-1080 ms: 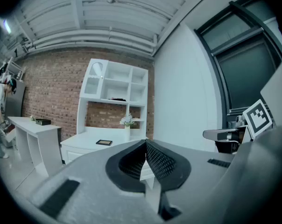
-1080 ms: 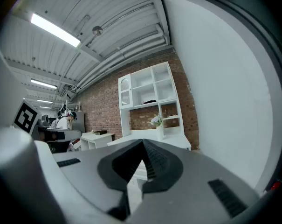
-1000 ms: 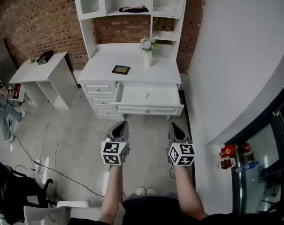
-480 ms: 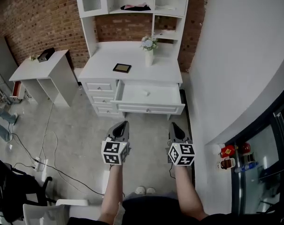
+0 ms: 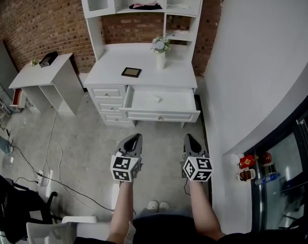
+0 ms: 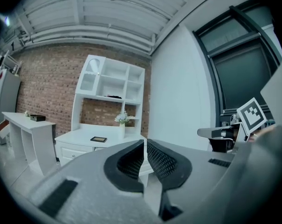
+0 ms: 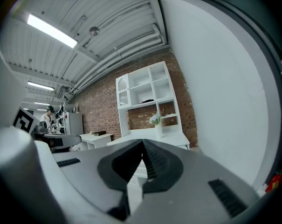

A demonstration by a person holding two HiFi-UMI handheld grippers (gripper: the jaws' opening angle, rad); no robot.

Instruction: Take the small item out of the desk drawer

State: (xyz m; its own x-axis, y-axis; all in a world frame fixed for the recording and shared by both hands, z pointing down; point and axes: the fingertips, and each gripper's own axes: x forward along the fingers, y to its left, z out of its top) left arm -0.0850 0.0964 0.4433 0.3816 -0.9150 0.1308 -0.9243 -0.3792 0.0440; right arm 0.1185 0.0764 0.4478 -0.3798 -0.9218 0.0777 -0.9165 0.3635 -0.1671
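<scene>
Jaws on our left gripper and right gripper are closed, empty. At twelve o'clock from them we see the open drawer, item inside.

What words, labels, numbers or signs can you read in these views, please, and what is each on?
None can be read.
Cubes on the left gripper and right gripper: black-and-white square markers only, no letters.
The red items at the lower right: any print too small to read.
The dark frame on the desk: nothing legible.
</scene>
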